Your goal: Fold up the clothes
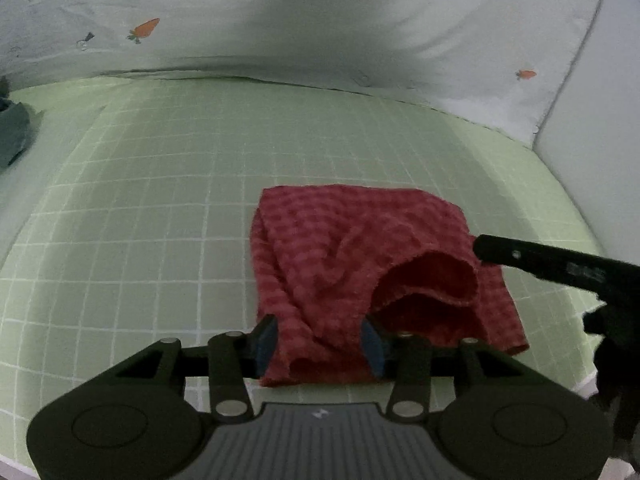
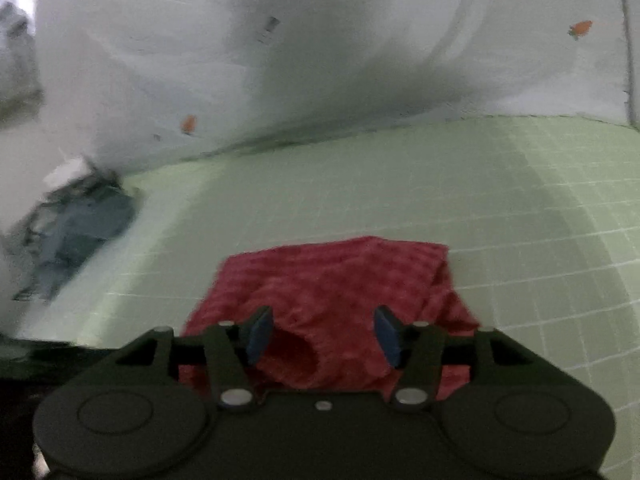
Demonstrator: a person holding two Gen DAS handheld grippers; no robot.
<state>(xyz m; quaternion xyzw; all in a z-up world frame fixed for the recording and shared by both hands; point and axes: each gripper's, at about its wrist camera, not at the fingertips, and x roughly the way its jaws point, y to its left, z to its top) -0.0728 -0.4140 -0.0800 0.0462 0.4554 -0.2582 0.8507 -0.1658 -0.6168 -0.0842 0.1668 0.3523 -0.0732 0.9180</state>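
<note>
Green grid sheet [image 1: 160, 184], pale carrot-print fabric [image 1: 280, 20] across frame top. Red checked garment [image 1: 340, 248] bunched lower centre. Left gripper [image 1: 320, 344] and right gripper [image 2: 324, 334] both spread wide, fabric between the fingers, not pinched. Dark clothing [image 2: 76, 232] left edge.

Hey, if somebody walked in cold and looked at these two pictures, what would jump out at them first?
The red checked garment stands out first, lying crumpled in the middle of the pale green grid sheet. Both open grippers, left gripper and right gripper, straddle its near edge. Behind lies a pale quilt with small carrot prints, and a dark garment off to the left.
</note>
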